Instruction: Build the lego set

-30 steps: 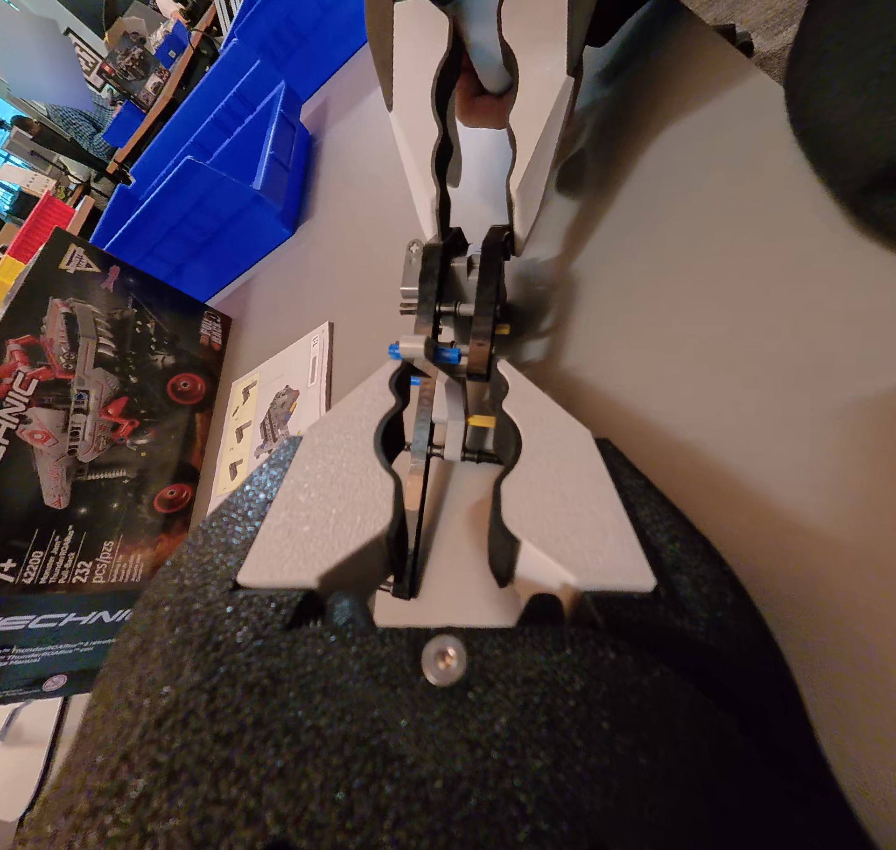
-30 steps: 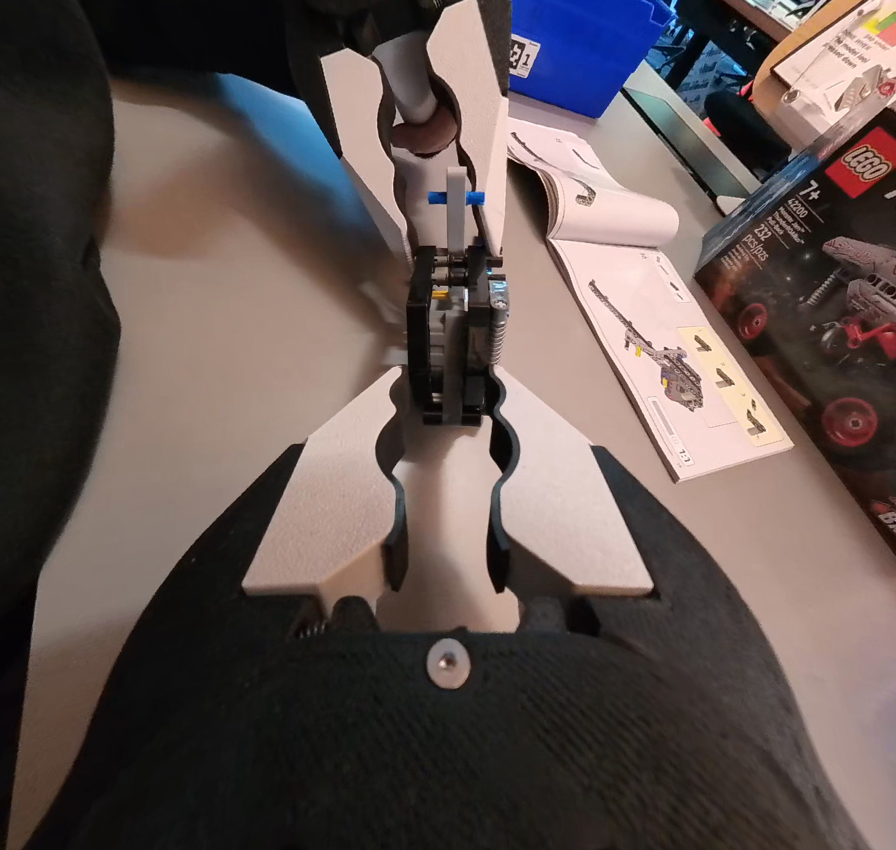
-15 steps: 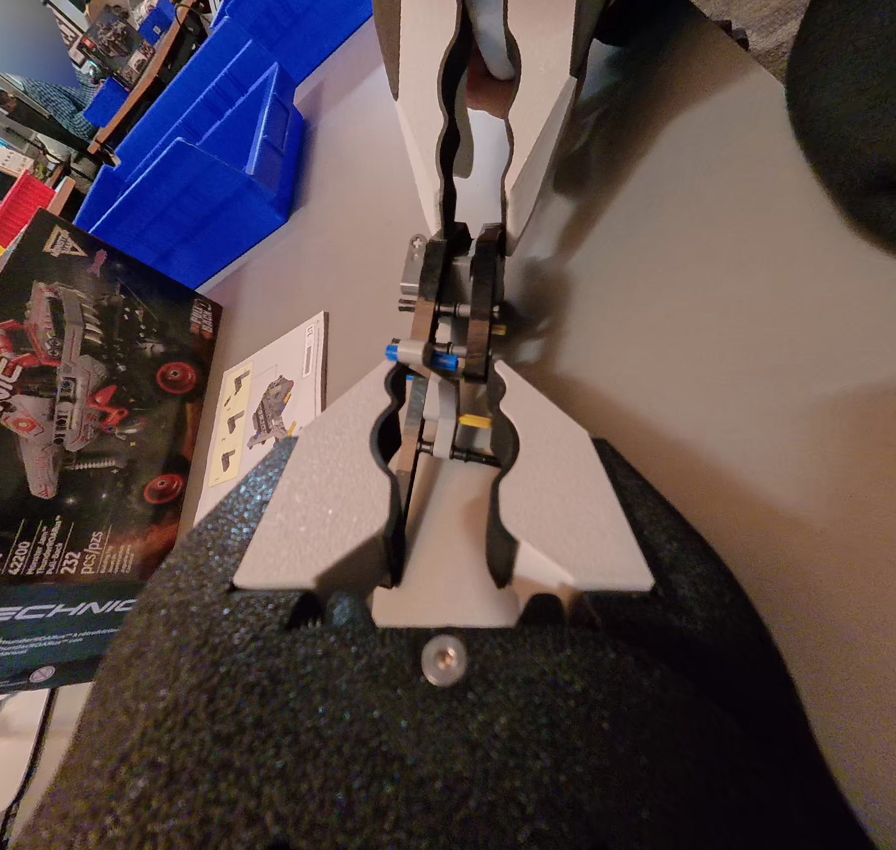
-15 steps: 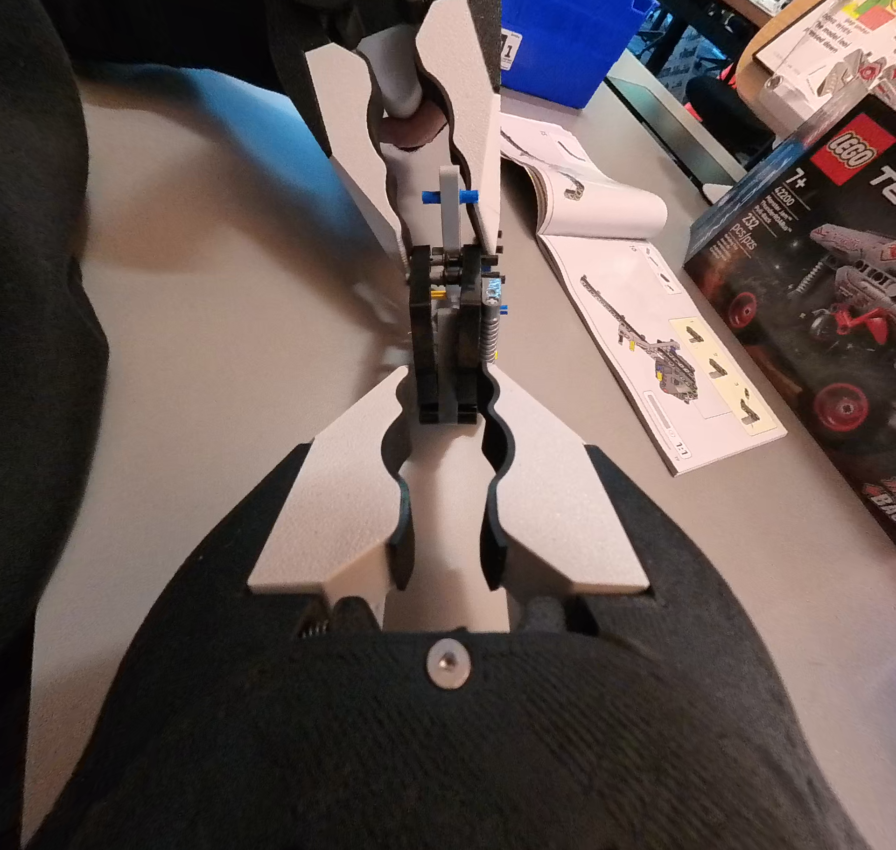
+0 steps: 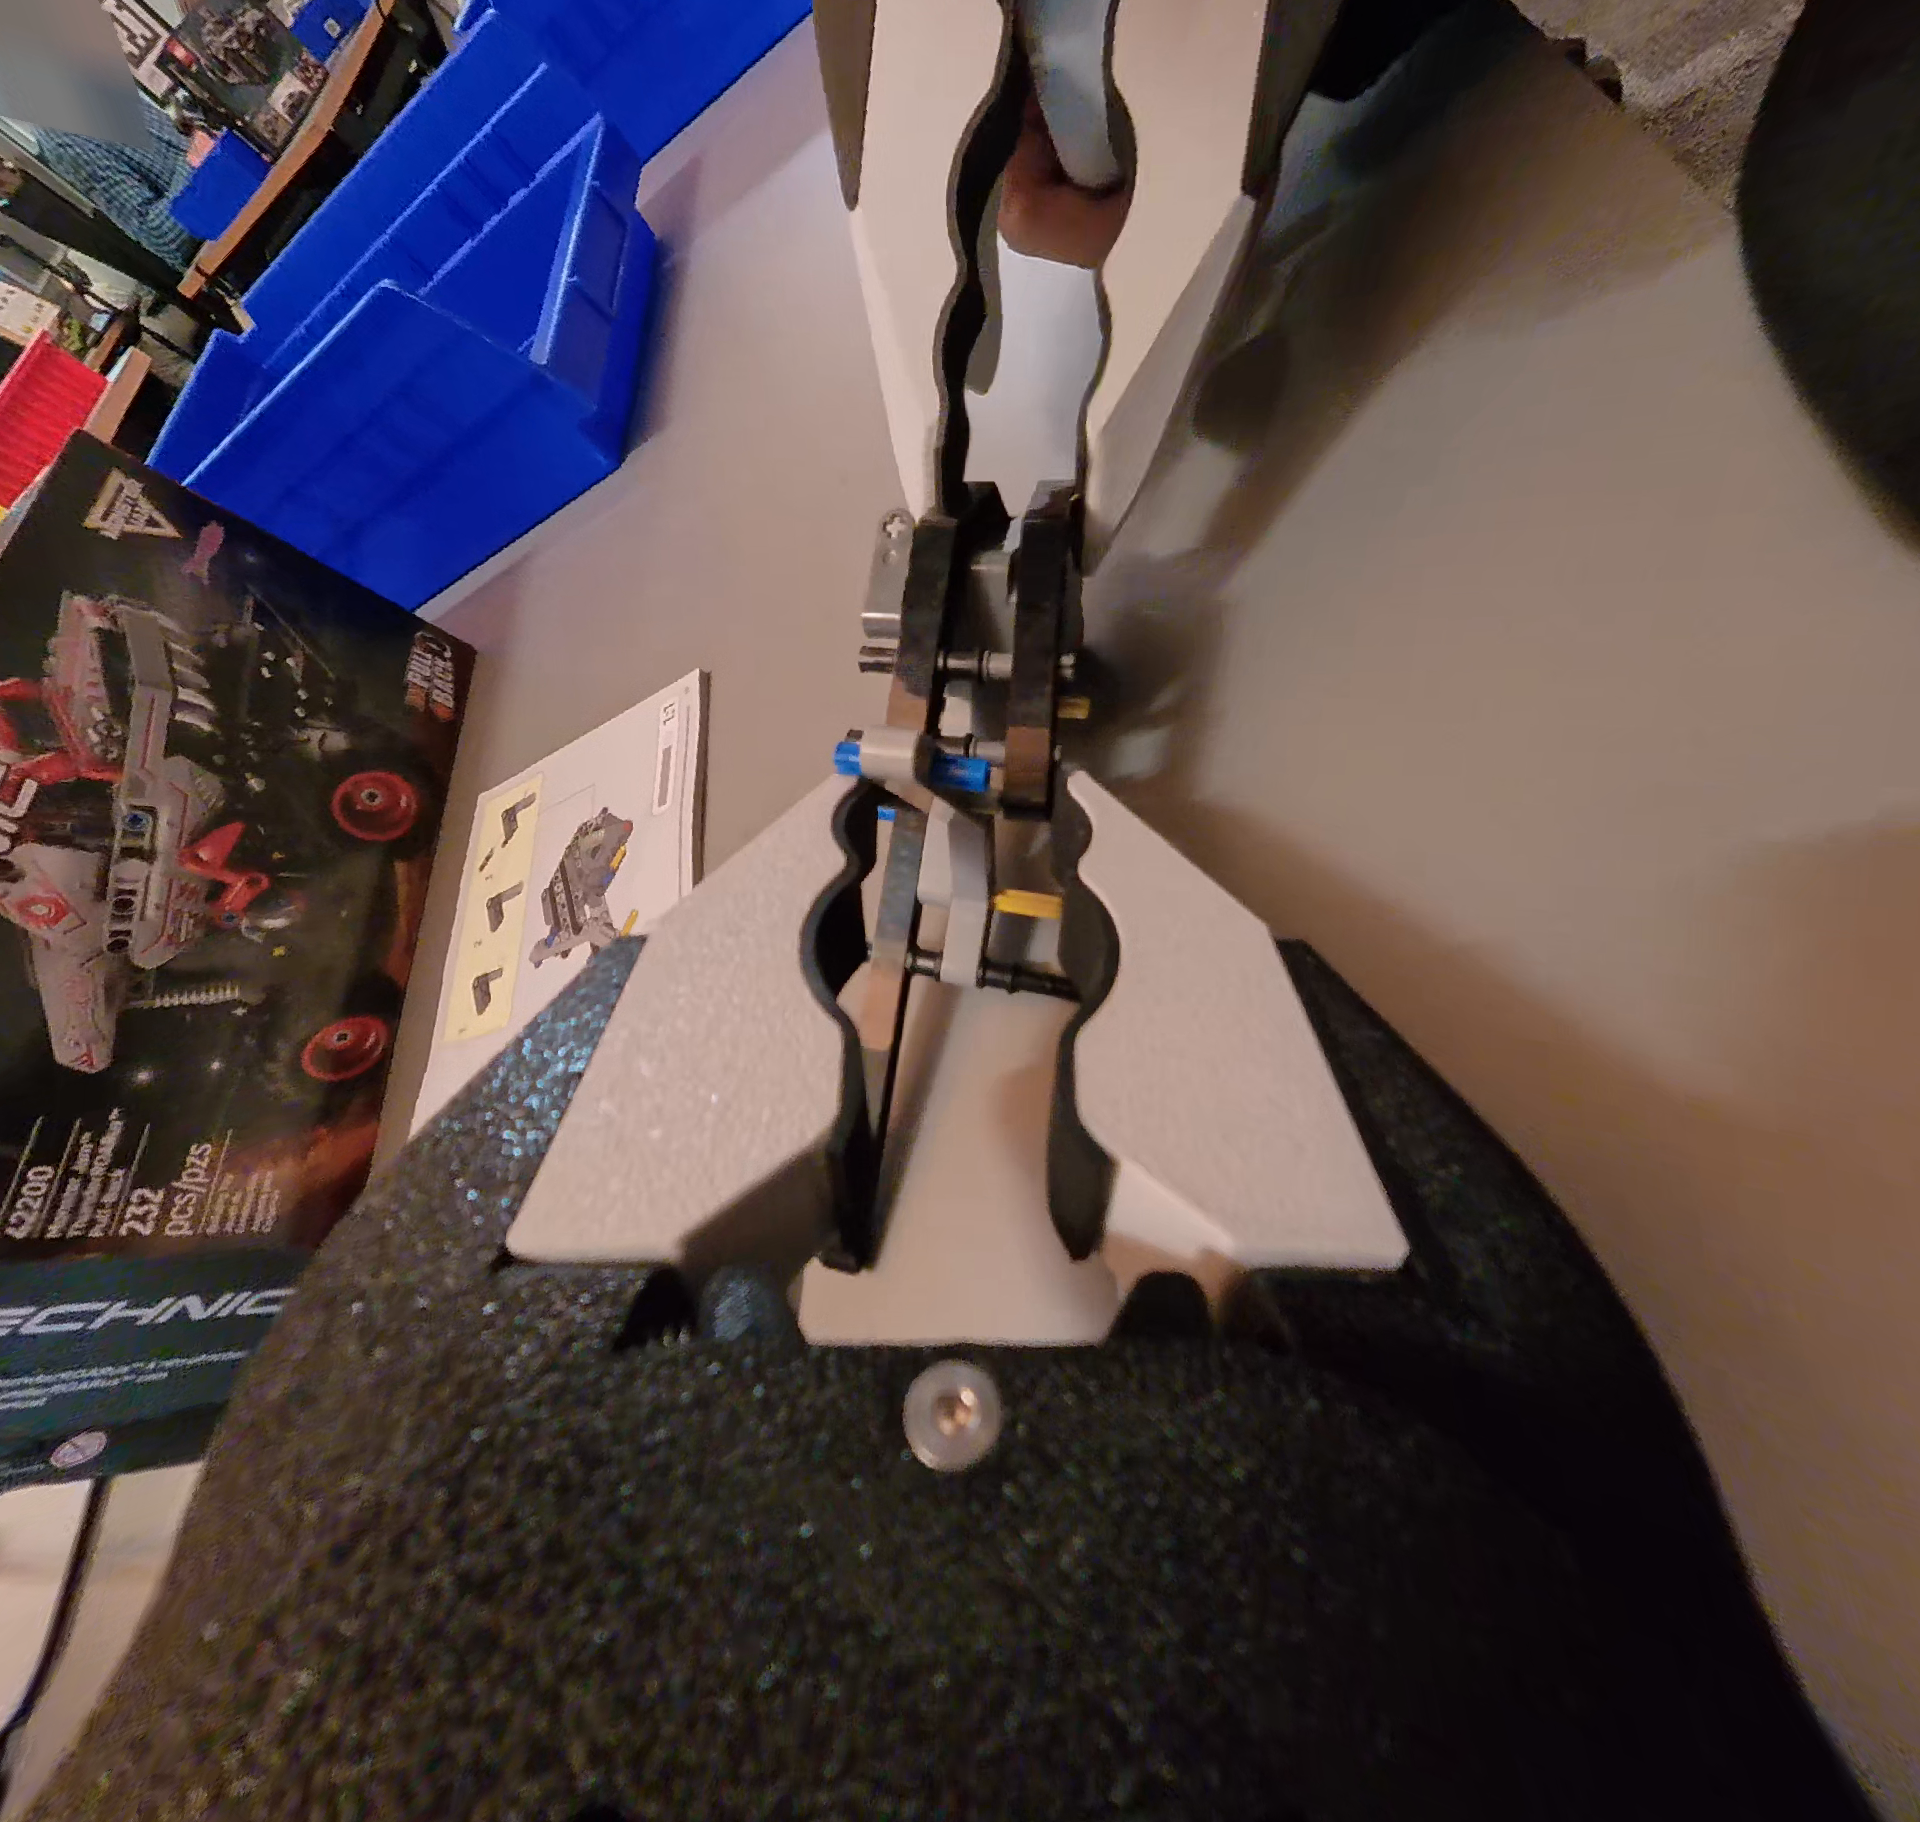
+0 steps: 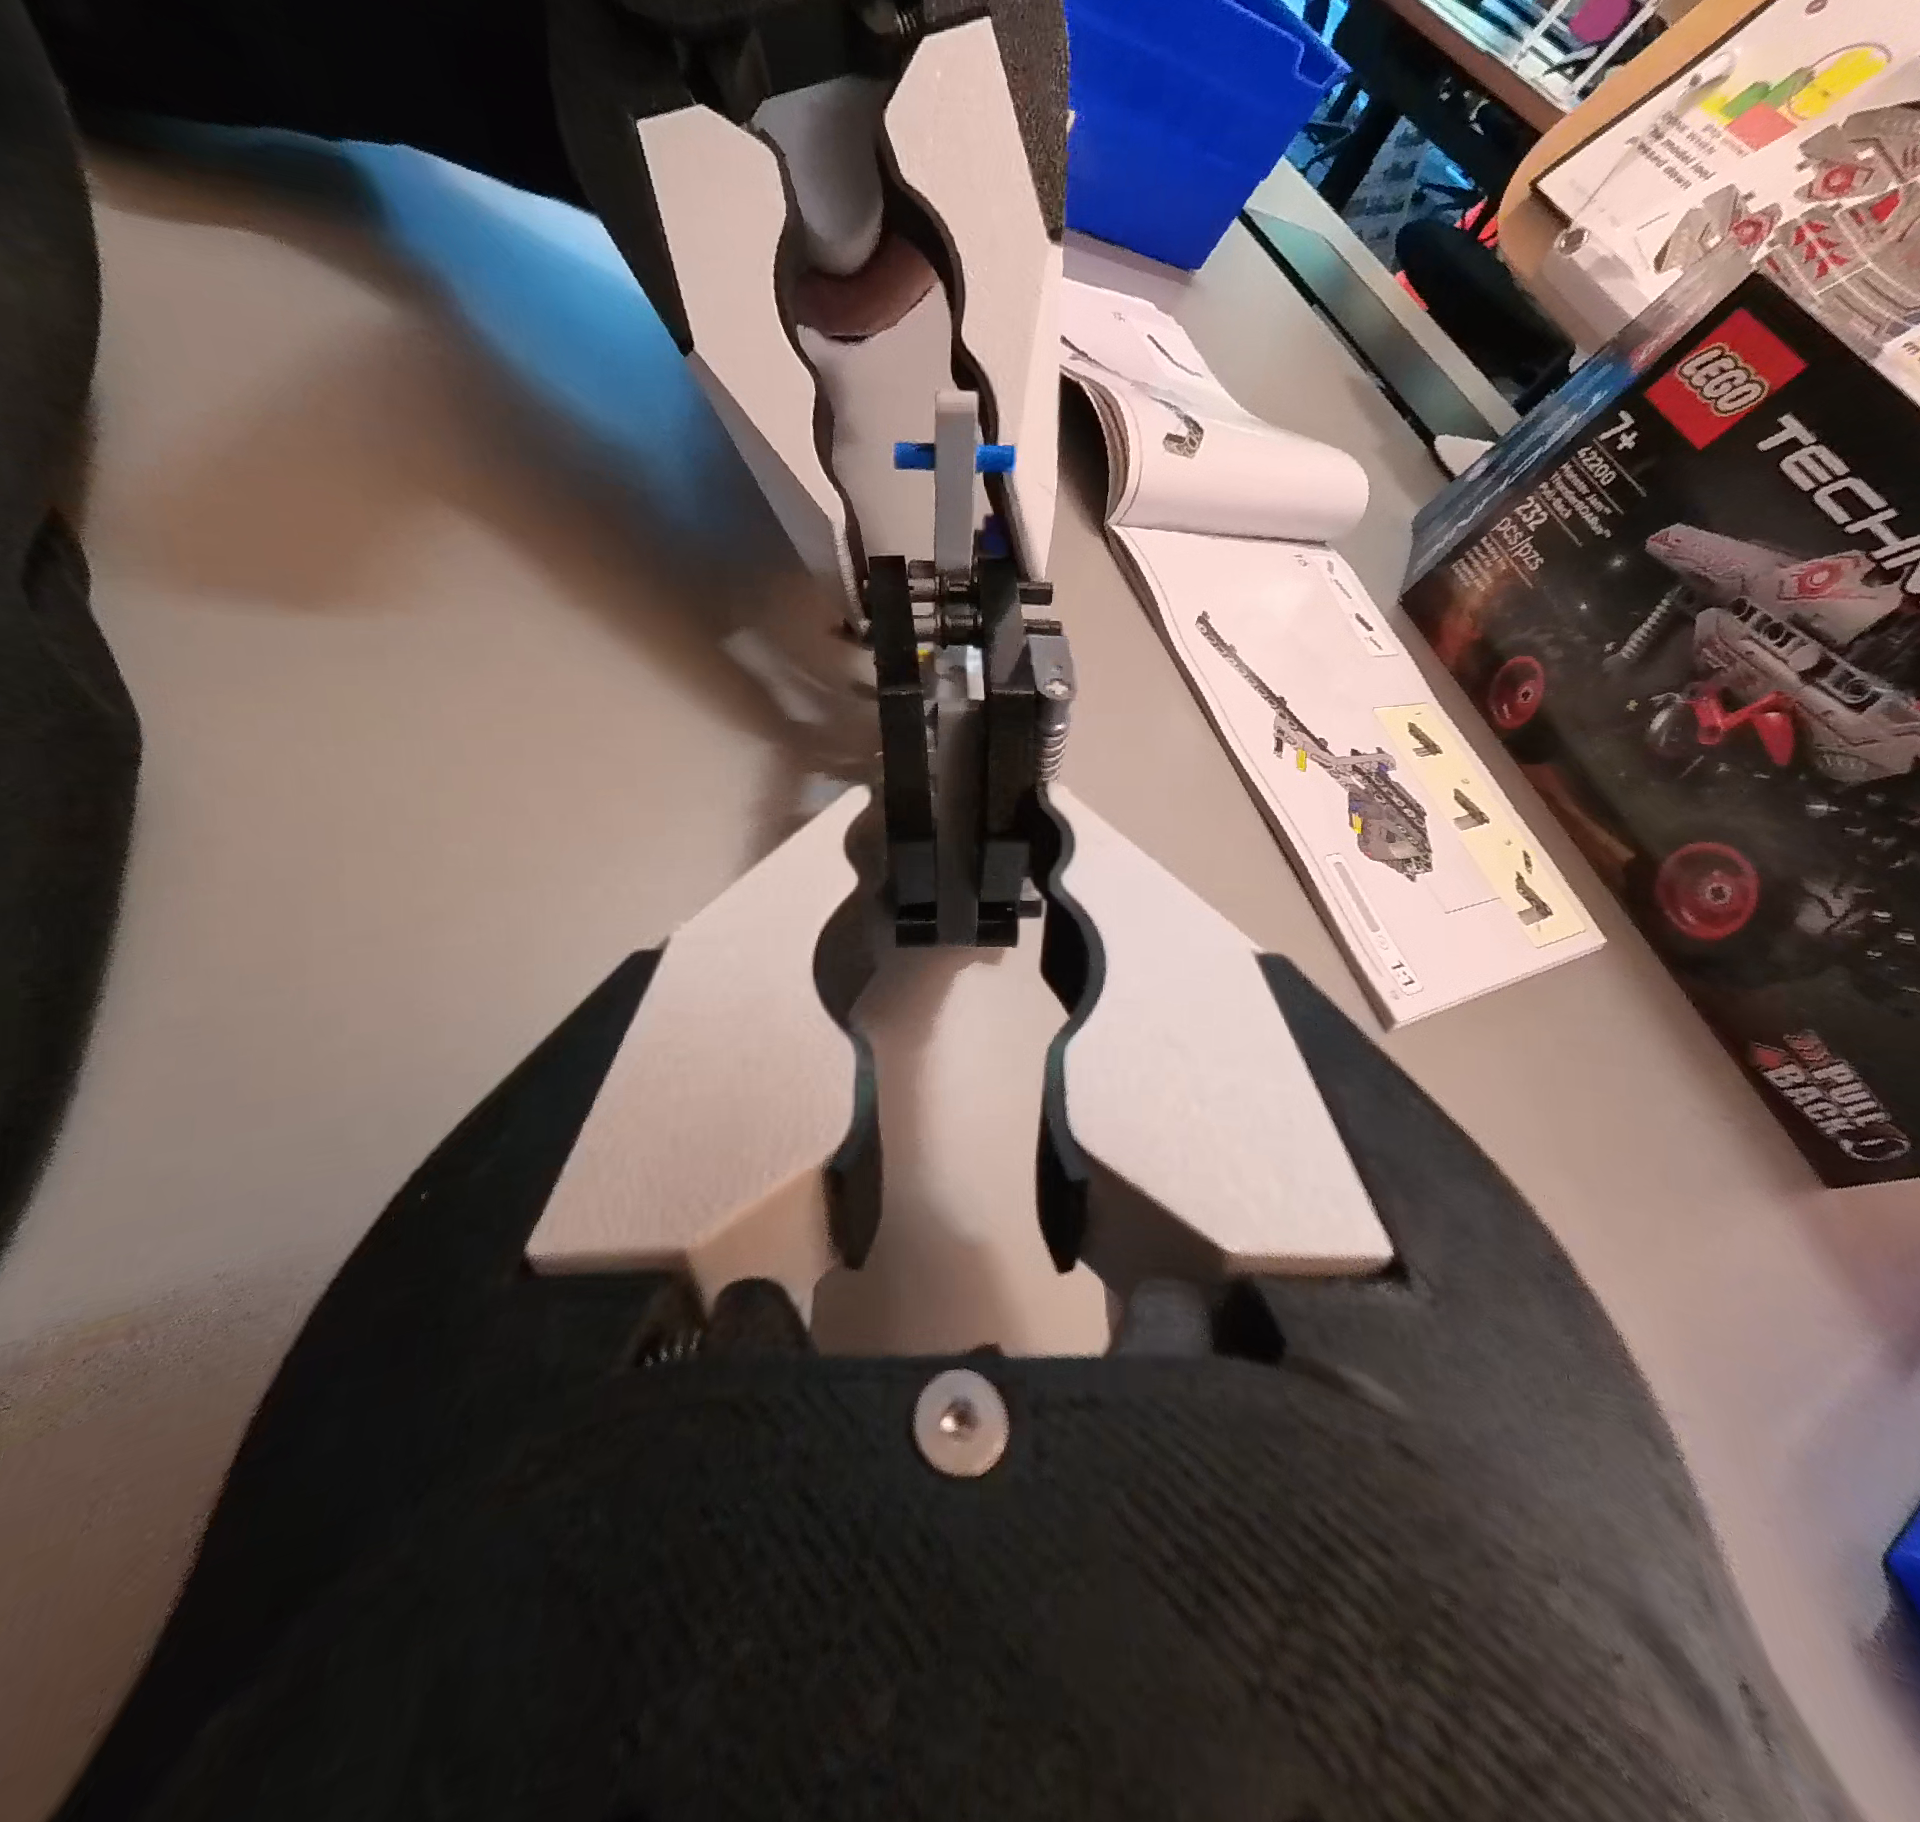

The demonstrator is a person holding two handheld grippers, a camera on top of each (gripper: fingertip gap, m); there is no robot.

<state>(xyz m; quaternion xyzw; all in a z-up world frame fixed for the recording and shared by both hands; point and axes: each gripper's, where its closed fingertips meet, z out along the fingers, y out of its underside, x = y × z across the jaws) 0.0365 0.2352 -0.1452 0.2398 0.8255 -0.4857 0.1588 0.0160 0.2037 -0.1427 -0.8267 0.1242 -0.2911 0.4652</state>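
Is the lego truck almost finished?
Not yet. Done: one small black and grey frame with blue pins. In hand: the right tool and left tool both grip that frame above the table. Left: wheels and body, as on the box; the booklet lies open.

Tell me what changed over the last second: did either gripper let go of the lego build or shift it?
Neither let go. The left gripper and right gripper remain shut on the lego build, held between them above the table. Only a slight camera drift shows; the manual and box stayed put.
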